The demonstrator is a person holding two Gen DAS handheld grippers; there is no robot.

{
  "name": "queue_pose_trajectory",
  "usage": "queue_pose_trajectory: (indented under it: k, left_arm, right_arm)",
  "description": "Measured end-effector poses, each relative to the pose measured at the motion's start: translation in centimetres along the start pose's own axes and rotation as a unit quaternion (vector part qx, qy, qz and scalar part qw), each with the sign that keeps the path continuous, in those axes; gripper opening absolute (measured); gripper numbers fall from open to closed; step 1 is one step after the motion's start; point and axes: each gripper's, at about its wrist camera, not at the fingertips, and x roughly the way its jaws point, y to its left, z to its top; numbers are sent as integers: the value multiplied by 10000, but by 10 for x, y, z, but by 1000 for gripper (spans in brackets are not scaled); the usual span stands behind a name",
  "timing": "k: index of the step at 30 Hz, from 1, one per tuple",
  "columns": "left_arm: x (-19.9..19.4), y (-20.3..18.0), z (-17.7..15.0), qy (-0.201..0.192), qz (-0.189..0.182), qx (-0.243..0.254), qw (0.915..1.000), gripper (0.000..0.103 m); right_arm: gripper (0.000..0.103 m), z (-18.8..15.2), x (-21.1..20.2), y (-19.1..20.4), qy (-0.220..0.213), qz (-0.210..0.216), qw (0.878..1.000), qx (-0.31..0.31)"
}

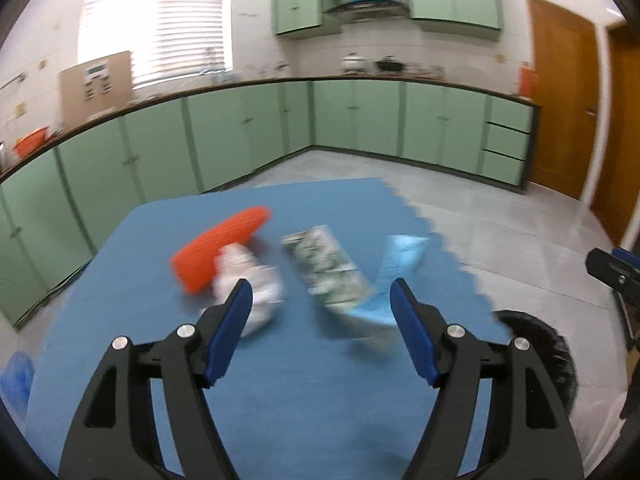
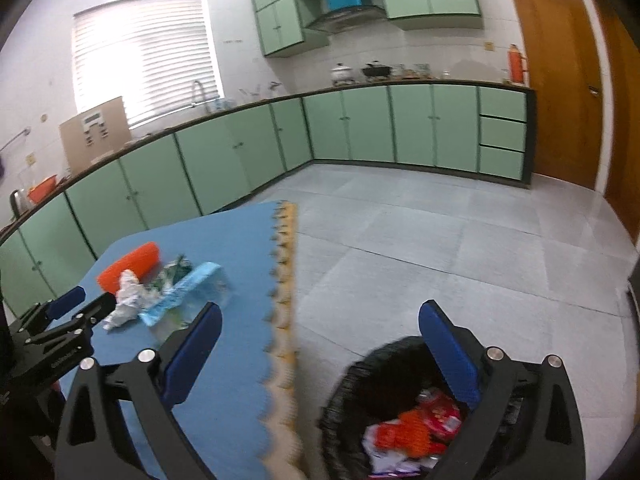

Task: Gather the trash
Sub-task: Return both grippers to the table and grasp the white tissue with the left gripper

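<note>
While both claws gape empty, the left gripper [image 1: 320, 316] hovers near the blurry crumpled white paper wad [image 1: 248, 284]; the right gripper [image 2: 320, 344] hangs above the black trash bin [image 2: 360, 384], its rim cut off.

Mat [image 1: 288, 392] lies on floor [image 2: 440, 240], w/ cabinets [image 1: 248, 128] behind it and along its left side. On mat, left to right in left wrist view: ridged piece [image 1: 218, 246], crumpled wrapper [image 1: 250, 284] touching its near side, printed carton [image 1: 326, 268], then folded packet [image 1: 394, 270] resting against carton's right side. Left gripper [image 1: 320, 304] sits over mat's near part, just before the pile, wrapper by its left finger, packet by its right. Bin [image 2: 384, 384] stands on floor right of mat's edge, w/ wrappers [image 2: 416, 428] inside. Right gripper [image 2: 320, 328] is above bin and mat edge. Door [image 2: 552, 80] at far right, beyond cabinets.
</note>
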Motion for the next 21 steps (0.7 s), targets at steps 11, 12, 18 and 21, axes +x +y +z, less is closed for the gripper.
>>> queue_pose_trajectory:
  k: [11,12,18,21]
  left_arm:
    - [30,71,-2,376,537,-322,9973,69]
    - [32,75,-4,394,547,-336,9972,69]
    - [41,88,-4,539,566,-445,9959,69]
    - [45,92,-6,590,514,-473,9958,69]
  right_arm:
    - [97,-12,60,96,450,351,9968,-553]
    - [97,-13,64,101,505,363,9963,-593]
    - [97,-21,95,134,863,299,9917,-907]
    - [97,-23,110,138,1100,140,9893,-952]
